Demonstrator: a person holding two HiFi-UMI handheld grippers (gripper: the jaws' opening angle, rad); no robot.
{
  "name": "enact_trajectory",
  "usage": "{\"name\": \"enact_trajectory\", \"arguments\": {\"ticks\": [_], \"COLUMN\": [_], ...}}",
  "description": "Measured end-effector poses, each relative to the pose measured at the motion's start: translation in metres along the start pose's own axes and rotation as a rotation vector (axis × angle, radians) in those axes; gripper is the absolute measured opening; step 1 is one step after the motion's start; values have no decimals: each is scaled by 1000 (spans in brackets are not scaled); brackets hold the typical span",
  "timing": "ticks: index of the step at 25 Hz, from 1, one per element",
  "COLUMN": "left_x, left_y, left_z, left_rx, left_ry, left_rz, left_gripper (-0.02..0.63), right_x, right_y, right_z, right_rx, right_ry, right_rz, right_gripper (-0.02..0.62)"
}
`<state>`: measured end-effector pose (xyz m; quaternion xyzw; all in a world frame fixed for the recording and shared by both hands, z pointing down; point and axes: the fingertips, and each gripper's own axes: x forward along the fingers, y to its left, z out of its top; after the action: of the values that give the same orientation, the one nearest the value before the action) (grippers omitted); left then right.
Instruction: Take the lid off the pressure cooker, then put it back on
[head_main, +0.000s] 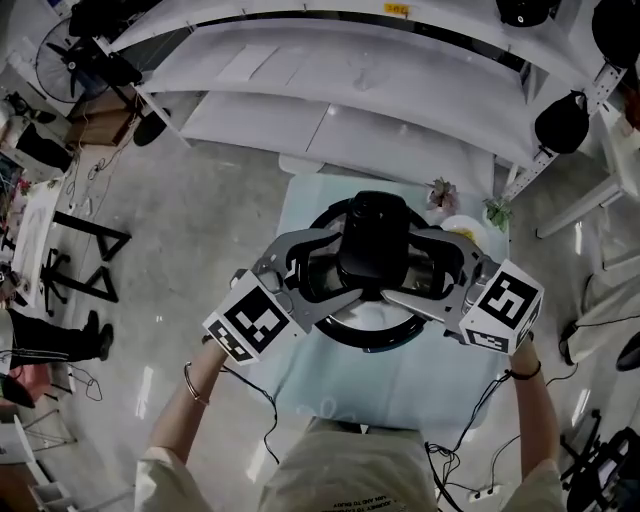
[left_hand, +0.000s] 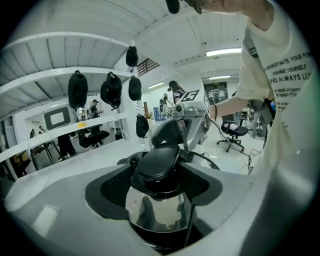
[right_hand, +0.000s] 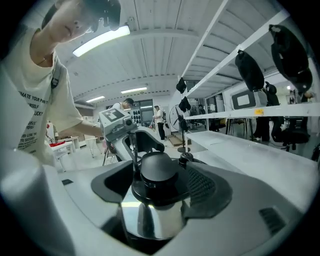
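left tool (head_main: 348, 268), lid handle (head_main: 373, 232), right tool (head_main: 402, 268); shelf (head_main: 290, 125) beyond

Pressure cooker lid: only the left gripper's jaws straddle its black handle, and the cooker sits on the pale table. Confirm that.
Not quite: both straddle it. The right gripper view shows the black handle between the open jaws of the right gripper, as the left gripper view does for the left gripper. The pressure cooker does sit on the pale table.

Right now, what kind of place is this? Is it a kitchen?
Probably a lab or workshop, not a home kitchen: long white benches, a standing fan, an office chair and loose cables on a bare floor.
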<state>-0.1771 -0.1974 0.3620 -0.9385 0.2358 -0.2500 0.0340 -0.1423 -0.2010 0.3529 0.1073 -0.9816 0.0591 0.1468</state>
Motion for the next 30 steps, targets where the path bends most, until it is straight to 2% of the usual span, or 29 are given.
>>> {"name": "enact_trajectory", "arguments": {"ticks": [7,12,20,24,30], "left_x": [15,22,28,29,28], "left_y": [0,-4,-8,-6,-4], "left_z": [5,7,1,2,3], "left_rx": [58,83,77,80,86], "left_ry": [7,13,-17,-32,-51], "left_rz": [-149,-219,-270,-272,-264], "left_gripper": [295,295,293,293,293], "right_x": [12,16,20,21,22], "right_y": [-3,-3,0,0,0], "right_z": [-5,-7,-16,-15,-13], "right_rx": [-22,-33,-77,-82,-79], "right_ry": [61,97,175,184,178], "right_rz": [50,66,100,118,106], "right_gripper": [314,314,305,275,272]}}
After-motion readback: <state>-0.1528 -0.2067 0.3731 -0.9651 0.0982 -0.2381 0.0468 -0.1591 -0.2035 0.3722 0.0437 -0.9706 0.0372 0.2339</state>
